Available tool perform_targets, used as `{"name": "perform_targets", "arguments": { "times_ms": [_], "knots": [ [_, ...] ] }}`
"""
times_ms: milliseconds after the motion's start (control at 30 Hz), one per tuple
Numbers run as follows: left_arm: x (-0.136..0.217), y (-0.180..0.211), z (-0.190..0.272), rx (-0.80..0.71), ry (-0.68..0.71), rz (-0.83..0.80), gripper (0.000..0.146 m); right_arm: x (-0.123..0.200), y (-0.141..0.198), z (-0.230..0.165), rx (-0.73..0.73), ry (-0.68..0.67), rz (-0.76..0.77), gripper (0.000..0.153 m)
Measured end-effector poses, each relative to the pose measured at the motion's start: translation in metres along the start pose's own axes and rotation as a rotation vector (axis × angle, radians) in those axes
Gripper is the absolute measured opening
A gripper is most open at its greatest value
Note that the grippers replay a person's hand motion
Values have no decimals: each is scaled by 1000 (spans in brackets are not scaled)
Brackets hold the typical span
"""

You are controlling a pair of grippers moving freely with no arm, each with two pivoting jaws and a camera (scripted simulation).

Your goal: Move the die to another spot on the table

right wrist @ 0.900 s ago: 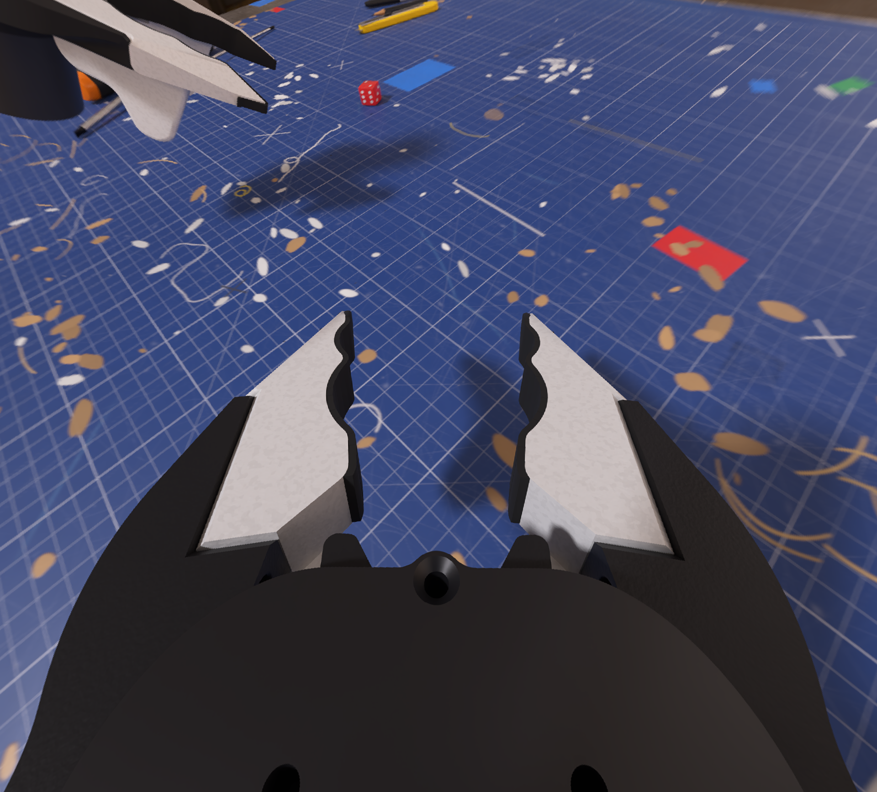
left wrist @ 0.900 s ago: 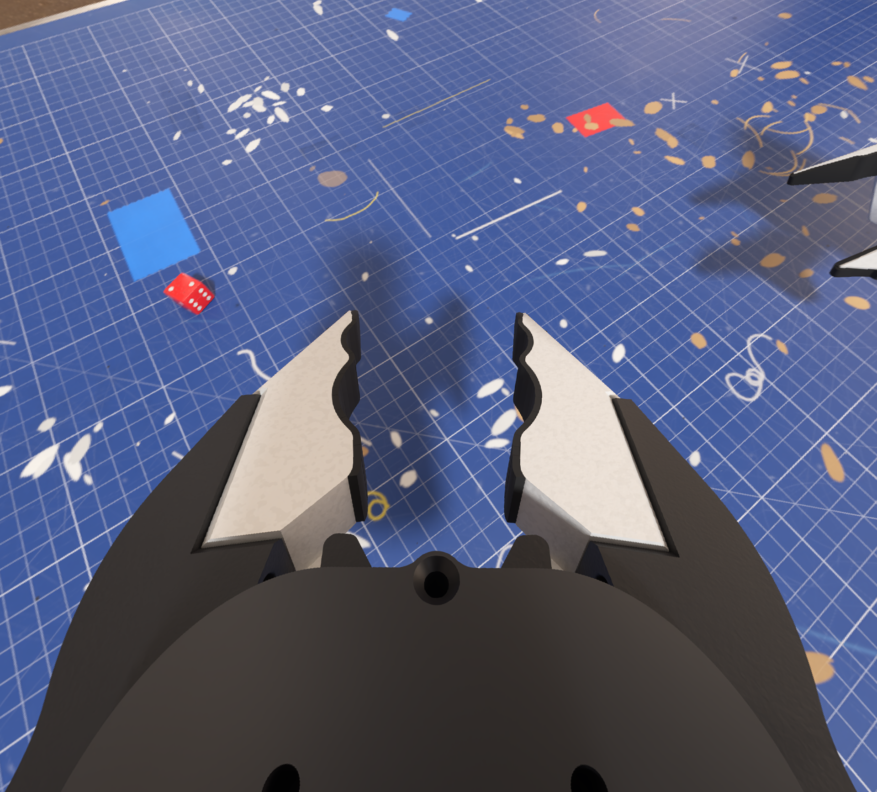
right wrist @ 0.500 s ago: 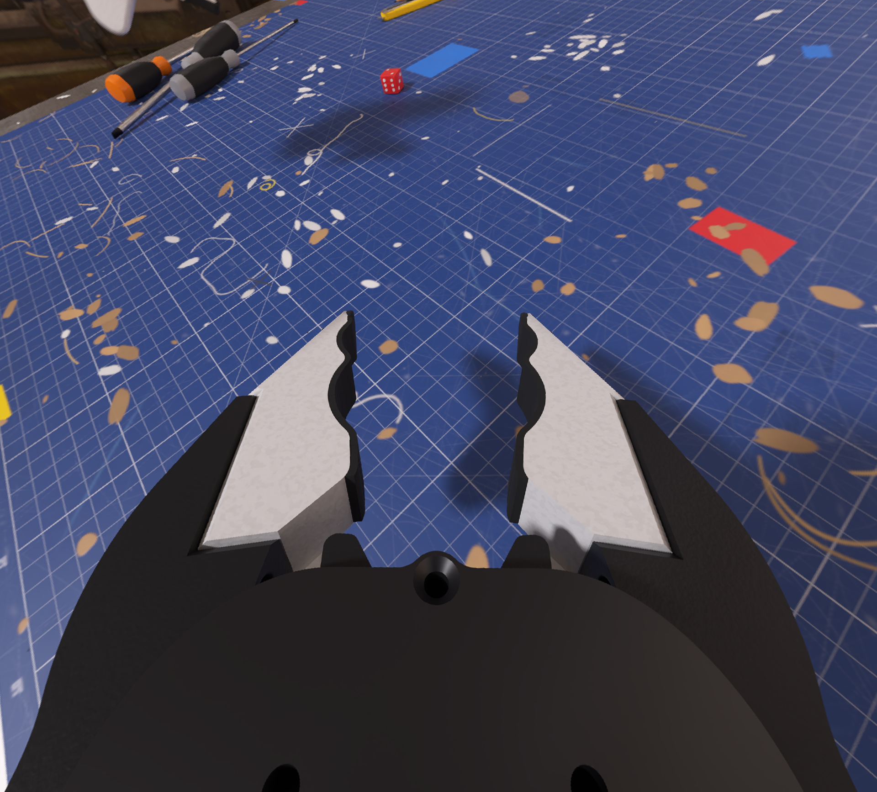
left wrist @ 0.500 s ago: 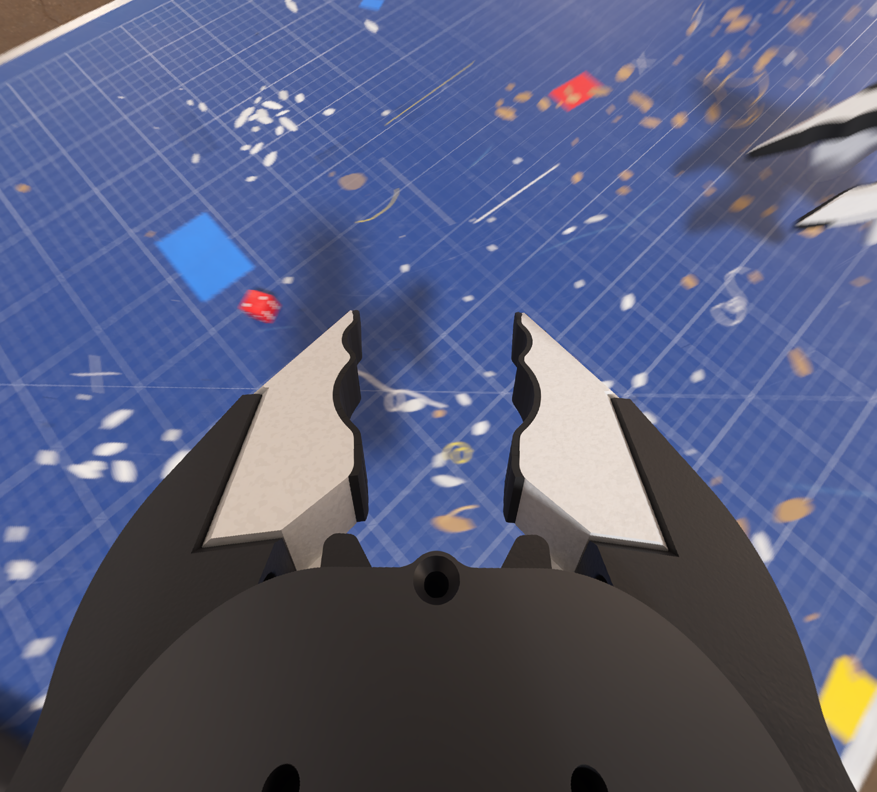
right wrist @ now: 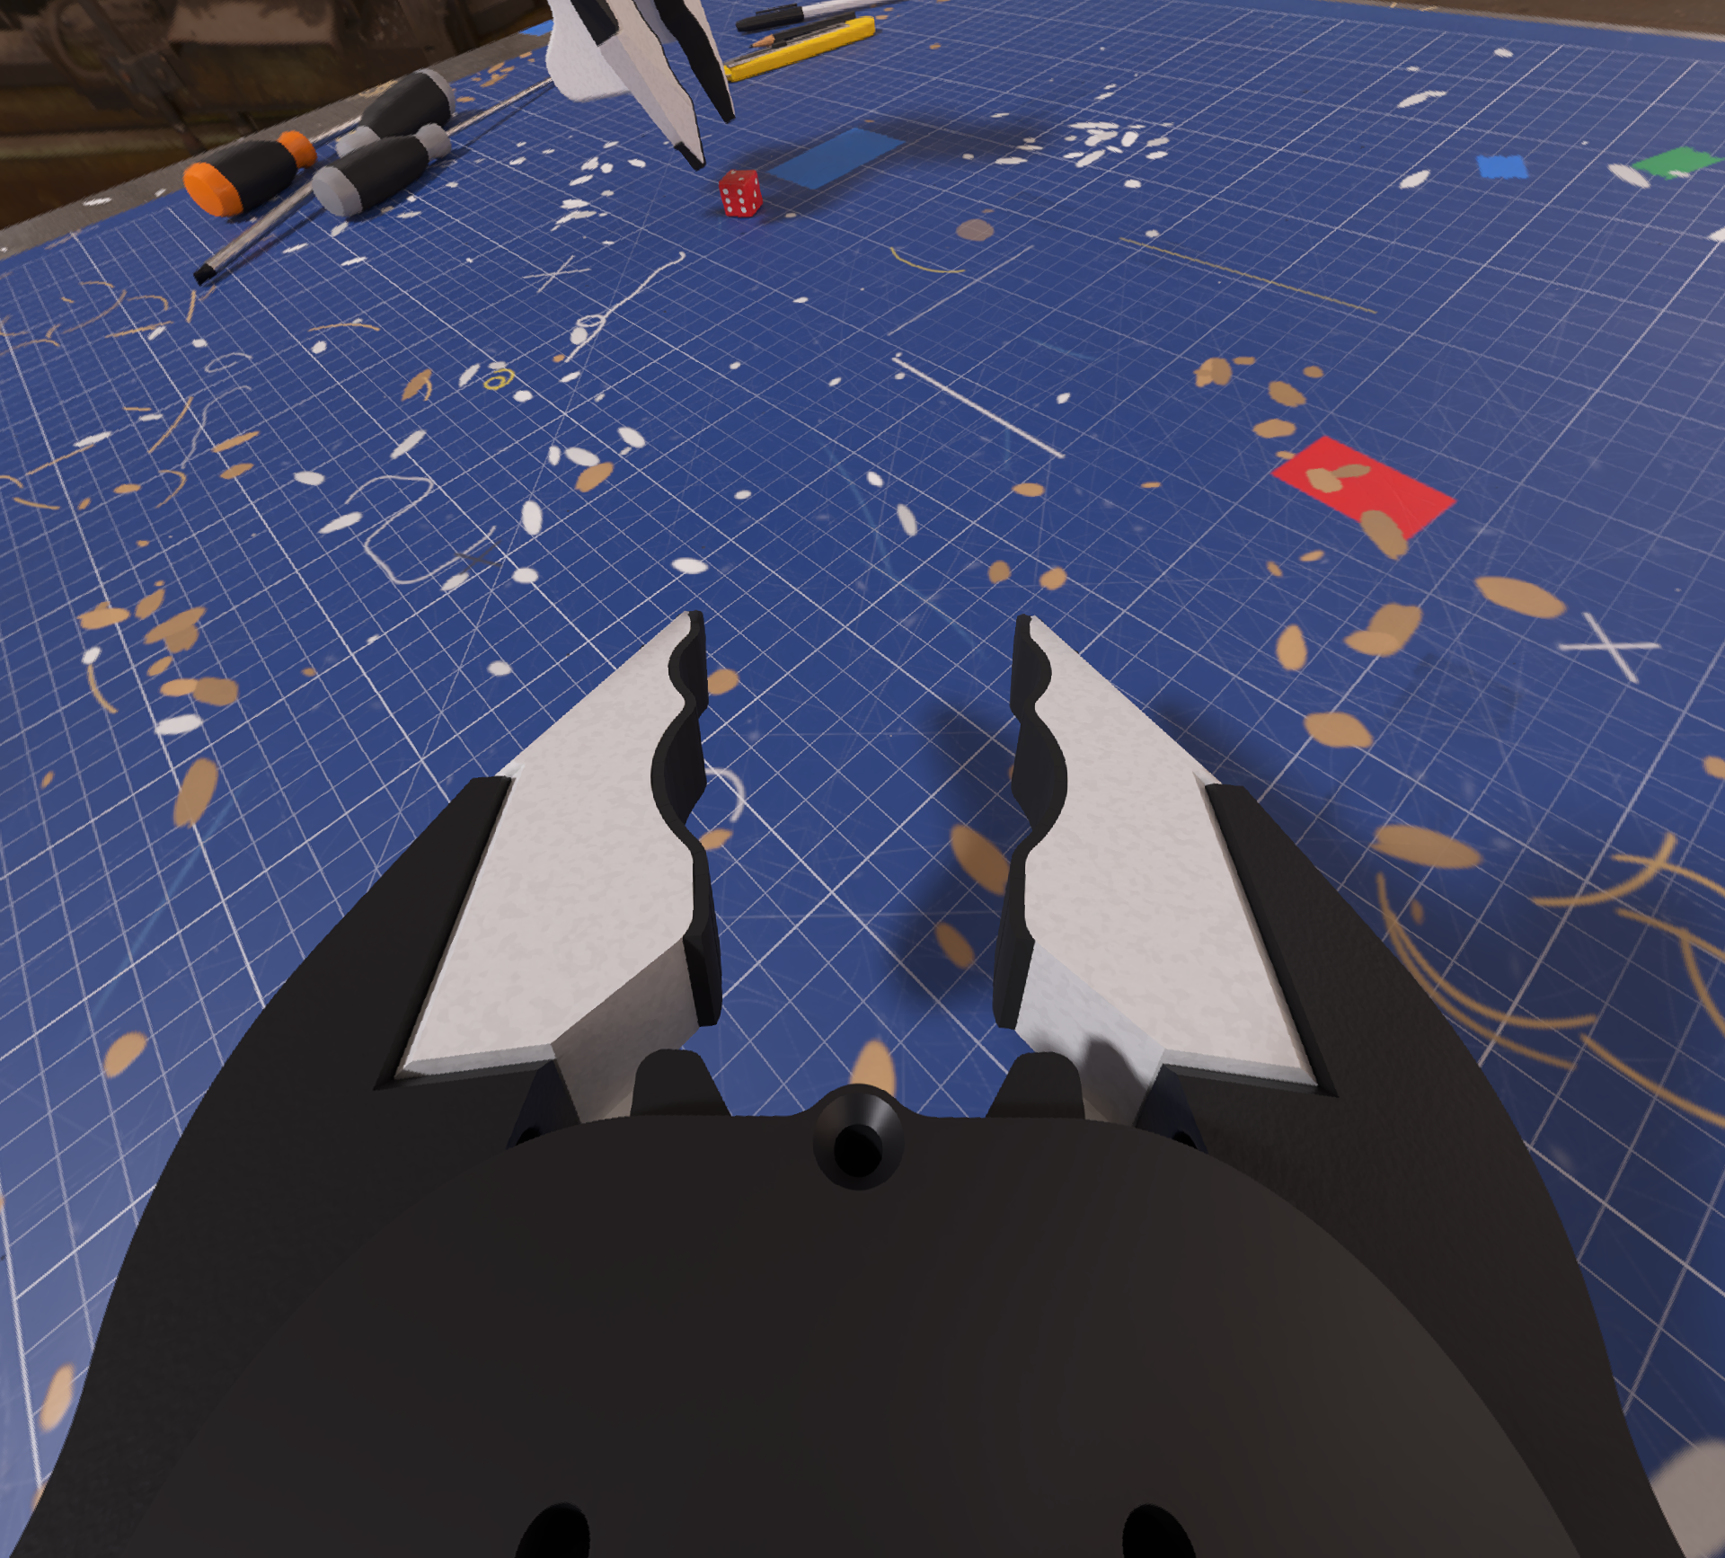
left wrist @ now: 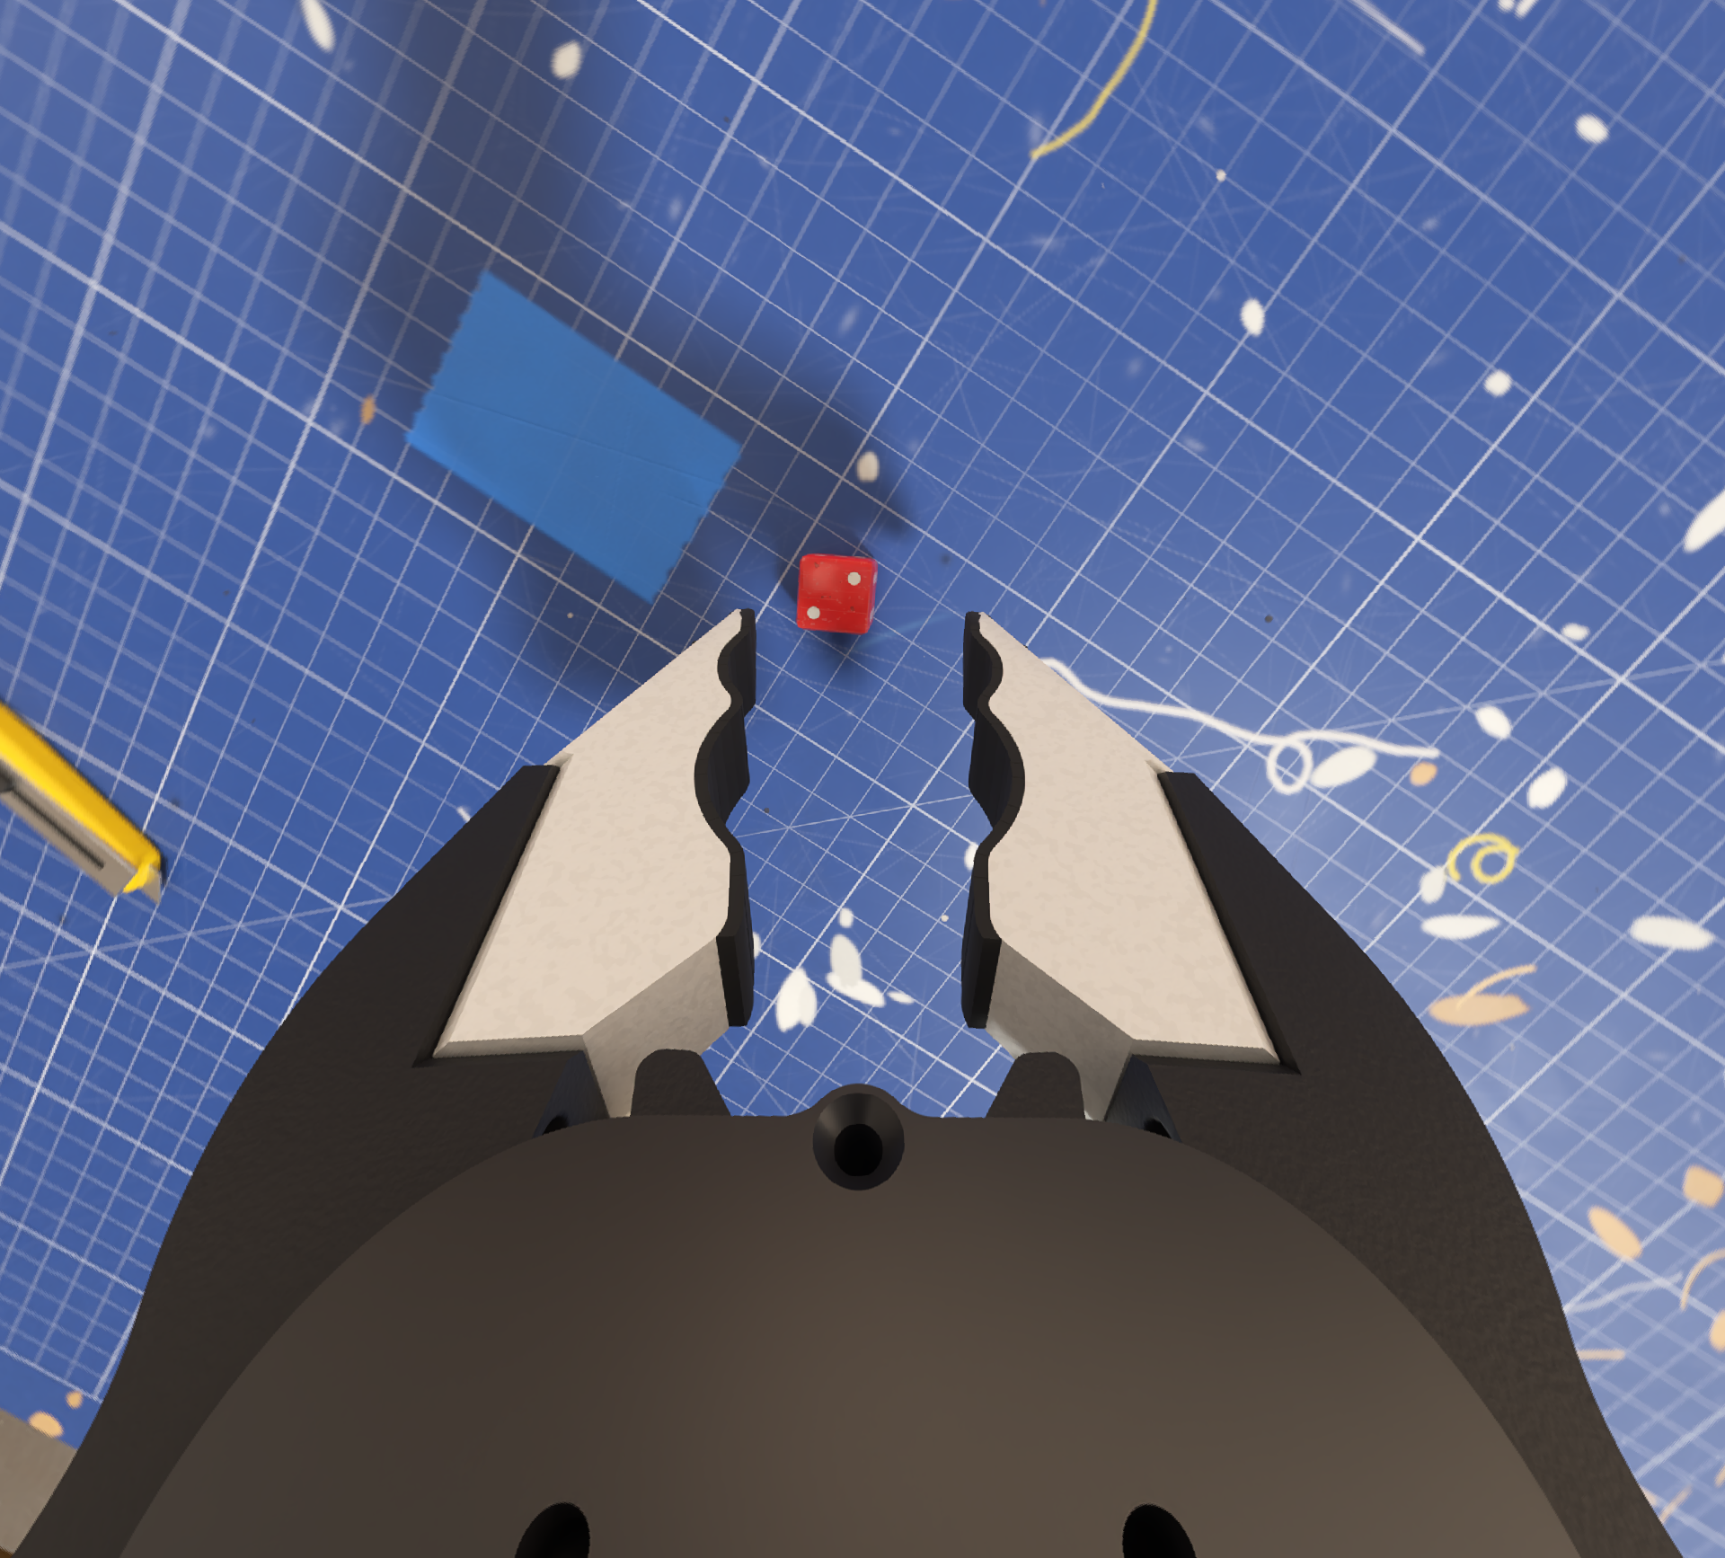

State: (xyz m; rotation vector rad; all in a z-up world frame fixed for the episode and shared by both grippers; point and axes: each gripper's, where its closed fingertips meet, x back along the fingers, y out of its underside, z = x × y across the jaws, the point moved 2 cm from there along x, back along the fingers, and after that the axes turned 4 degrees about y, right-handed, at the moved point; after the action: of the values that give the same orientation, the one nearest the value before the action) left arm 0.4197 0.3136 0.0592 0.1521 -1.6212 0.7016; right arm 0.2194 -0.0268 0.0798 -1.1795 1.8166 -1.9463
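A small red die (left wrist: pixel 835 593) with white pips sits on the blue grid mat (left wrist: pixel 1213 393), beside a blue tape patch (left wrist: pixel 574 435). My left gripper (left wrist: pixel 857 622) is open and empty, pointing steeply down, its fingertips just short of the die and apart from it. In the right wrist view the die (right wrist: pixel 740 193) lies far off, with the left gripper (right wrist: pixel 709 136) hovering just above it. My right gripper (right wrist: pixel 857 626) is open and empty, low over the mat, far from the die.
A yellow utility knife (left wrist: pixel 79 813) lies left of the die; in the right wrist view it (right wrist: pixel 803 48) lies by a marker (right wrist: pixel 821 8). Two screwdrivers (right wrist: pixel 317 164) lie at the mat's far left edge. Red tape (right wrist: pixel 1363 486) lies on the right. Flat chips and scribbles mark the mat.
My left gripper has swung toward the die and tipped steeply down, so the die now sits just ahead of its fingertips. The right gripper has shifted only slightly.
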Motion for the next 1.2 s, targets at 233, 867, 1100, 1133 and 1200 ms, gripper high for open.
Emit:
{"name": "perform_targets", "arguments": {
  "times_ms": [233, 867, 1100, 1133, 1200],
  "knots": [
    [-23, 10, -6, -62, 55, -114, 38, -4, 0, -1, -3, -18, -10, 65],
    [59, -81, 21, -430, -228, 1, 18, -5, -2, 7, -48, -29, -13, 64],
    [-5, -156, 69, -572, 19, -12, 18, -3, -3, 7, -11, -2, -9, 64],
    [-19, -165, 75, -575, 68, -21, 18, -3, -2, 7, -10, -3, -12, 64],
    [-45, -178, 84, -579, 144, -54, 18, -3, -1, 7, -11, -3, -17, 64]
  ]
}}
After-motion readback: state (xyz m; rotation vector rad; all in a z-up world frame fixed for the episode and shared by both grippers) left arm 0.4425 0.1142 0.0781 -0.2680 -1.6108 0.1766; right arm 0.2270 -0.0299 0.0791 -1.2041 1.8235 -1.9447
